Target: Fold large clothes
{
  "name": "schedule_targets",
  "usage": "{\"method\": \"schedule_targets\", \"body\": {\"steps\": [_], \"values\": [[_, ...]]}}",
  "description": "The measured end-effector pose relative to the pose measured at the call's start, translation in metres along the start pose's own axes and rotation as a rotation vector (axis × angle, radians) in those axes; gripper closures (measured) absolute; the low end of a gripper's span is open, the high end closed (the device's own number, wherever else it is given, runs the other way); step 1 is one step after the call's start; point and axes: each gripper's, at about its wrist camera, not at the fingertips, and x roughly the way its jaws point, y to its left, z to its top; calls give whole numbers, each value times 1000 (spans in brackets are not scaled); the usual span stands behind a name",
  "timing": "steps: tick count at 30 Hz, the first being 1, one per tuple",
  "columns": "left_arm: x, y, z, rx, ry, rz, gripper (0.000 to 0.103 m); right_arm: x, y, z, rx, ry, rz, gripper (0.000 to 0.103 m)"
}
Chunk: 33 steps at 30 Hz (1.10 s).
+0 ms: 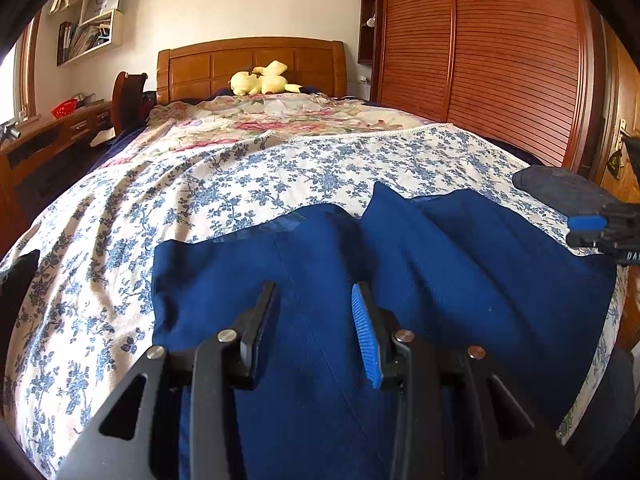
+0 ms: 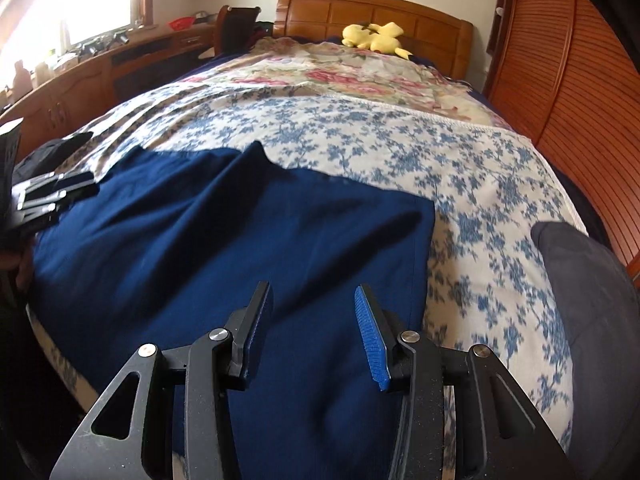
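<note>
Right wrist alone shows the window beyond the navy garment.

Blue-flowered bedspread covers near half of bed. Pink rose quilt lies beyond it, toward wooden headboard. Yellow plush toy rests at headboard. Slatted wooden wardrobe stands along bed's right side. Wall shelf with books upper left. Red basket on desk near window. Dark grey cushion at bed's right edge.

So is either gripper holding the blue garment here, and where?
Neither. The left gripper and right gripper are both open above the blue garment, fingers empty.
</note>
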Motion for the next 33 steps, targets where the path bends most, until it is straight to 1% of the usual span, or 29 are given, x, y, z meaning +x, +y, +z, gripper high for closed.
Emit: {"method": "schedule_targets", "body": {"steps": [2, 3, 5, 9, 10, 12, 15, 18, 20, 23, 27, 32, 33], "values": [[-7, -2, 0, 2, -10, -6, 68, 1, -4, -10, 5, 16, -7, 60], [-13, -4, 0, 2, -14, -22, 68, 1, -6, -14, 6, 22, -11, 60], [-25, -6, -3, -3, -22, -32, 68, 2, -11, -25, 13, 48, -1, 60], [-49, -12, -14, -3, -25, -11, 66, 13, -18, -53, 11, 120, 0, 60], [-55, -13, -17, -5, -24, -5, 65, 15, -19, -58, 15, 124, 2, 60], [-65, -12, -26, -9, -13, 6, 64, 13, -21, -61, 22, 108, -1, 60], [-76, -7, -41, -19, 29, 23, 61, 0, -23, -50, 44, 60, -5, 60], [-84, -2, -54, -8, 75, 55, 60, -11, -15, -37, 26, 10, 7, 60], [-88, 3, -62, -17, 100, 83, 60, -12, -5, -30, 13, -12, 29, 60], [-92, 12, -73, -55, 132, 98, 60, -3, 19, -19, -8, -24, 77, 60], [-95, 21, -83, -72, 164, 140, 60, 16, 58, -9, -38, -39, 180, 60], [-92, 23, -91, -50, 209, 163, 60, 39, 98, -14, -95, -7, 297, 60], [-93, 23, -93, -45, 213, 167, 60, 41, 102, -16, -107, -1, 304, 60]]}}
